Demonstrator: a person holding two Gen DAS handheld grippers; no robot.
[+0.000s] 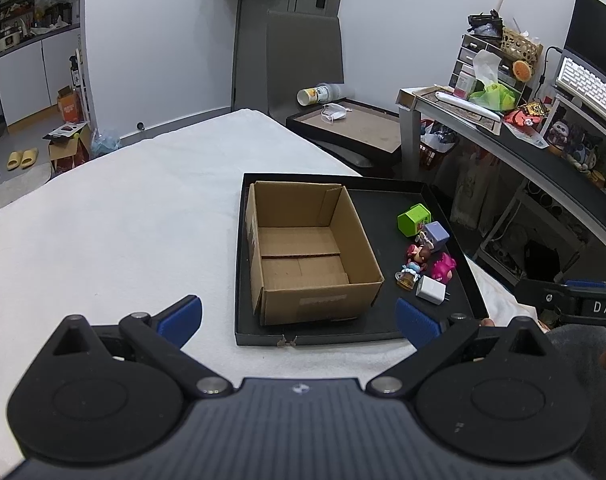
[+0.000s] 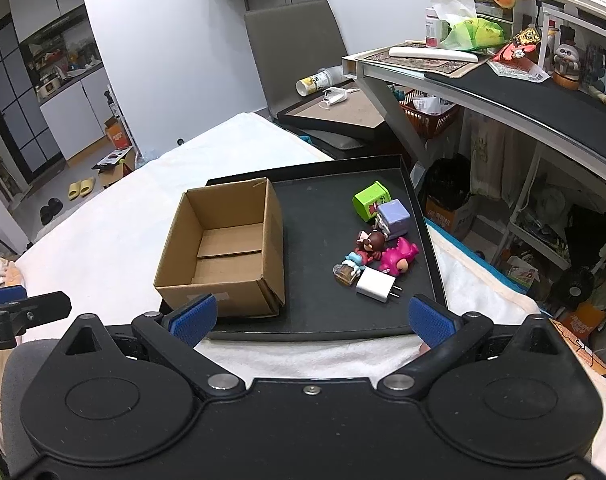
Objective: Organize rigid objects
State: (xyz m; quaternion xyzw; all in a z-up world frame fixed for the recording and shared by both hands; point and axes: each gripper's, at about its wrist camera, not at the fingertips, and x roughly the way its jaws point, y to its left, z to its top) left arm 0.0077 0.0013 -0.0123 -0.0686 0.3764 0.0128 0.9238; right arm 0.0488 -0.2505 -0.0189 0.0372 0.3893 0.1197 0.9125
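Observation:
An open, empty cardboard box [image 1: 303,248] [image 2: 227,248] stands on the left part of a black tray [image 1: 367,332] [image 2: 323,208]. Right of it lie small objects: a green cube [image 1: 413,220] [image 2: 370,201], a purple cube [image 1: 436,235] [image 2: 393,217], a brown-haired figurine [image 1: 419,256] [image 2: 370,244], a pink toy [image 1: 444,267] [image 2: 399,258], a small blue figure [image 1: 409,276] [image 2: 349,268] and a white charger [image 1: 431,290] [image 2: 376,283]. My left gripper [image 1: 299,320] is open and empty, near the tray's front edge. My right gripper [image 2: 313,320] is open and empty, over the tray's front edge.
The tray rests on a white cloth-covered surface [image 1: 123,220] [image 2: 103,240]. A cluttered desk [image 1: 503,128] [image 2: 503,80] stands to the right, a grey chair [image 1: 303,60] [image 2: 295,52] behind. The other gripper shows at the right edge of the left wrist view [image 1: 583,304] and the left edge of the right wrist view [image 2: 19,312].

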